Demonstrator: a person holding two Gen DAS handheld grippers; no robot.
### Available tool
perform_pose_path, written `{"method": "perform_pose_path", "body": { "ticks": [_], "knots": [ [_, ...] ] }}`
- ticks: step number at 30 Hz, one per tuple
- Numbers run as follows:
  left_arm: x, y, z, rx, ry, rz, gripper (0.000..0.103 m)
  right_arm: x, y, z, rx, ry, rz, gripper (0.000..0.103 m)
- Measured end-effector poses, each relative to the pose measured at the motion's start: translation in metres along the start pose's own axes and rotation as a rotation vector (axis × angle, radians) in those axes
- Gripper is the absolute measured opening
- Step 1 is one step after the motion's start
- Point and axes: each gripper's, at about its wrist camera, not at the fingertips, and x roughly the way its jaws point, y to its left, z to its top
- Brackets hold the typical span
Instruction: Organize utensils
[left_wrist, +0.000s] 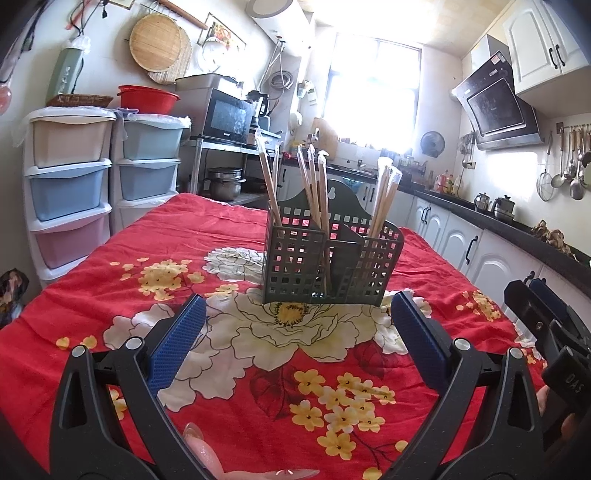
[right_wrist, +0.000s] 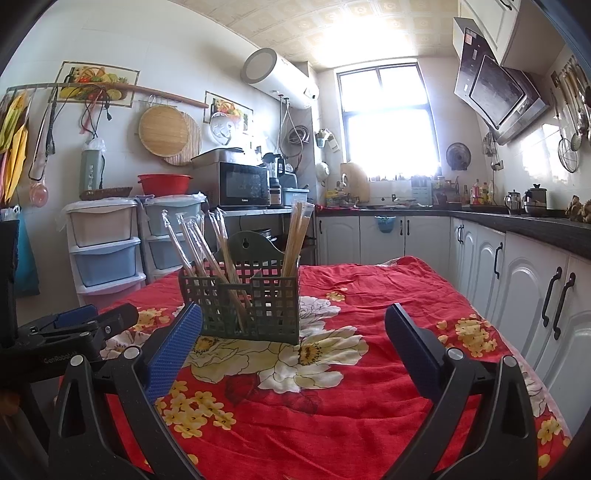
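A dark green perforated utensil caddy (left_wrist: 328, 258) (right_wrist: 245, 302) stands on the red flowered tablecloth (left_wrist: 110, 273) (right_wrist: 369, 295). Several plastic-wrapped chopsticks (left_wrist: 317, 184) (right_wrist: 218, 251) stick up from its compartments, some leaning left, a bundle on the right side. My left gripper (left_wrist: 299, 314) is open just in front of the caddy, nothing between its blue pads (left_wrist: 177, 343). My right gripper (right_wrist: 295, 325) is open too, empty, with the caddy ahead and slightly left. Each gripper shows in the other's view: the right gripper (left_wrist: 543, 317) at the right edge, the left gripper (right_wrist: 85, 325) at the left edge.
Stacked plastic drawer units (left_wrist: 70, 184) (right_wrist: 107, 251) stand left of the table. A microwave (left_wrist: 225, 118) sits on a metal shelf behind. White kitchen cabinets with a dark counter (right_wrist: 517, 229) run along the right. Fingertips (left_wrist: 207, 450) show at the bottom of the left wrist view.
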Motion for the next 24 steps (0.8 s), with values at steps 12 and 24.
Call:
{"method": "perform_pose_path", "body": {
  "ticks": [12, 24],
  "knots": [
    [0.003, 0.006, 0.0, -0.013, 0.021, 0.02, 0.092, -0.001, -0.002, 0.001, 0.003, 0.002, -0.009, 0.097],
    [0.038, 0.094, 0.048, -0.094, 0.27, 0.138, 0.092, 0.07, -0.098, 0.026, 0.093, 0.448, -0.25, 0.097]
  ]
}}
